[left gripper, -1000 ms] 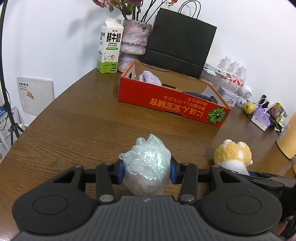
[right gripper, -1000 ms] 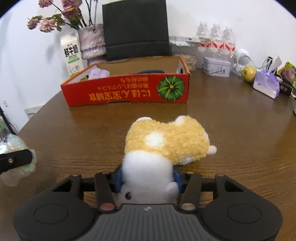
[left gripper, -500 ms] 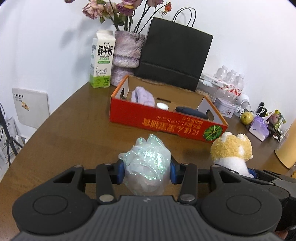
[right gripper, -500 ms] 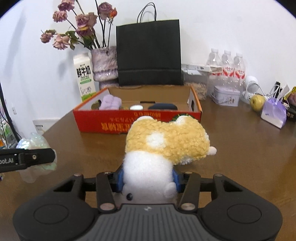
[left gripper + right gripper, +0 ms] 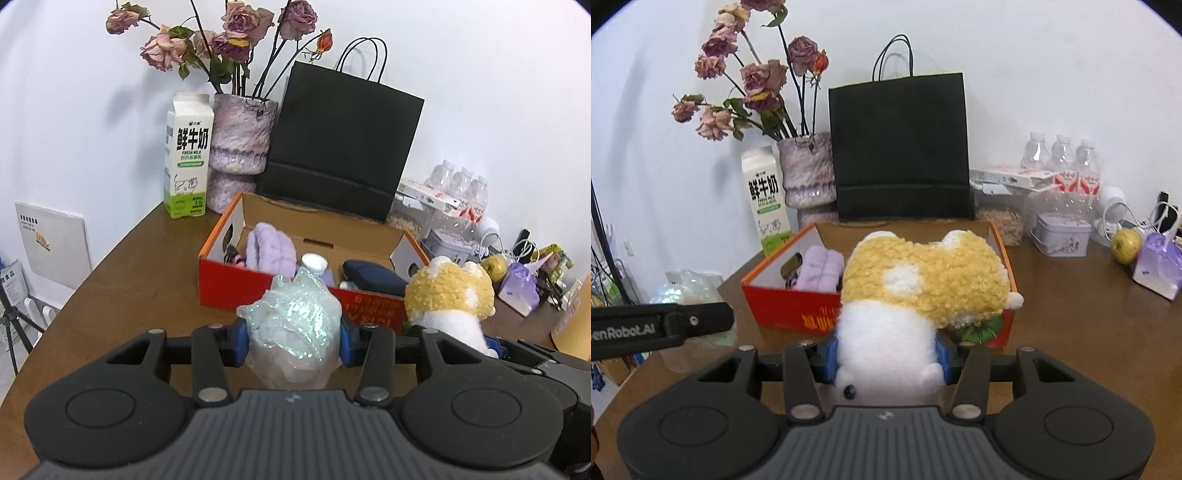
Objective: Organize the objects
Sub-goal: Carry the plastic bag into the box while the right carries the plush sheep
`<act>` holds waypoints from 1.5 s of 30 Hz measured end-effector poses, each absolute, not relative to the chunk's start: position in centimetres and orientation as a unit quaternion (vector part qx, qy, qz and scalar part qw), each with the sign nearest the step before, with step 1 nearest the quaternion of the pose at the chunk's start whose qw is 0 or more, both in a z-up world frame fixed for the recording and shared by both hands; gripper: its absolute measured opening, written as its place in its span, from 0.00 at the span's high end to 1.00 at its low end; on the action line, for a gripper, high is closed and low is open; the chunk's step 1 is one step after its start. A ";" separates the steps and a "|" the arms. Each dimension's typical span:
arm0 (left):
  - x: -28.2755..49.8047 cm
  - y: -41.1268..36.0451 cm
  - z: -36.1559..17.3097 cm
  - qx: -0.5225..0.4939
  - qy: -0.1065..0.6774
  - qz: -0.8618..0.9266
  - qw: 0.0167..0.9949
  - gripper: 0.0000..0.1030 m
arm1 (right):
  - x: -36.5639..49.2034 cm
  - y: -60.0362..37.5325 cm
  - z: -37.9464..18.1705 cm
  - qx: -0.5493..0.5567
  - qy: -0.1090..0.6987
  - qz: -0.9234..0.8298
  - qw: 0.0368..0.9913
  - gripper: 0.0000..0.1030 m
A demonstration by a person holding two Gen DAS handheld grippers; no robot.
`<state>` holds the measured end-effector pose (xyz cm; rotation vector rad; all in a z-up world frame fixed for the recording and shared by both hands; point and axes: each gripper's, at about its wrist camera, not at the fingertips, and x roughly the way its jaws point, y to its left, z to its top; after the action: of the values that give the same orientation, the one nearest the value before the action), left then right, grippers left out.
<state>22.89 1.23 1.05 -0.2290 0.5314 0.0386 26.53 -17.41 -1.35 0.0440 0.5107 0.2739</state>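
Note:
My left gripper (image 5: 291, 341) is shut on a crumpled iridescent plastic bundle (image 5: 293, 325), held above the table just in front of the red cardboard box (image 5: 236, 284). My right gripper (image 5: 886, 356) is shut on a yellow and white plush toy (image 5: 923, 280), whose head hangs over the red box (image 5: 783, 306). The plush (image 5: 448, 299) also shows at the right of the left wrist view. Inside the box lie a purple fuzzy item (image 5: 269, 249), a white-capped bottle (image 5: 314, 263) and a dark case (image 5: 373, 277).
Behind the box stand a milk carton (image 5: 188, 158), a vase of dried roses (image 5: 240, 147) and a black paper bag (image 5: 340, 136). Water bottles (image 5: 1062, 158), a tin (image 5: 1062, 234), an apple (image 5: 1126, 240) and a purple pouch (image 5: 1158, 264) sit at the right on the wooden table (image 5: 129, 273).
Both grippers have risen and come closer to the red box, each still holding its object. The inside of the box has come into view, and the plush now overlaps it.

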 end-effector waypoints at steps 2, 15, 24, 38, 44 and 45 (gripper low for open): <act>23.6 1.3 1.1 -0.114 0.259 0.019 0.959 0.56 | 27.4 -17.3 -1.1 0.023 0.247 0.138 0.959 0.55; 29.0 1.7 1.4 -0.131 0.238 0.035 0.962 0.56 | 33.0 -16.7 -0.8 0.046 0.227 0.146 0.962 0.55; 32.6 2.2 1.2 -0.128 0.232 0.037 0.964 0.56 | 36.4 -15.9 -1.8 0.067 0.211 0.150 0.963 0.55; 37.8 1.7 0.2 -0.111 0.233 0.027 0.966 0.56 | 41.5 -15.7 -2.8 0.074 0.223 0.167 0.958 0.55; 39.6 1.6 -0.1 -0.102 0.231 0.019 0.967 0.56 | 43.3 -15.8 -3.1 0.071 0.227 0.159 0.958 0.55; 39.9 1.5 -0.2 -0.100 0.232 0.018 0.967 0.56 | 43.6 -15.8 -3.2 0.070 0.228 0.158 0.958 0.55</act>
<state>39.86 1.53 -0.21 -0.2015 0.4687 0.0366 43.57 -15.82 -3.18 0.1426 0.4633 0.3197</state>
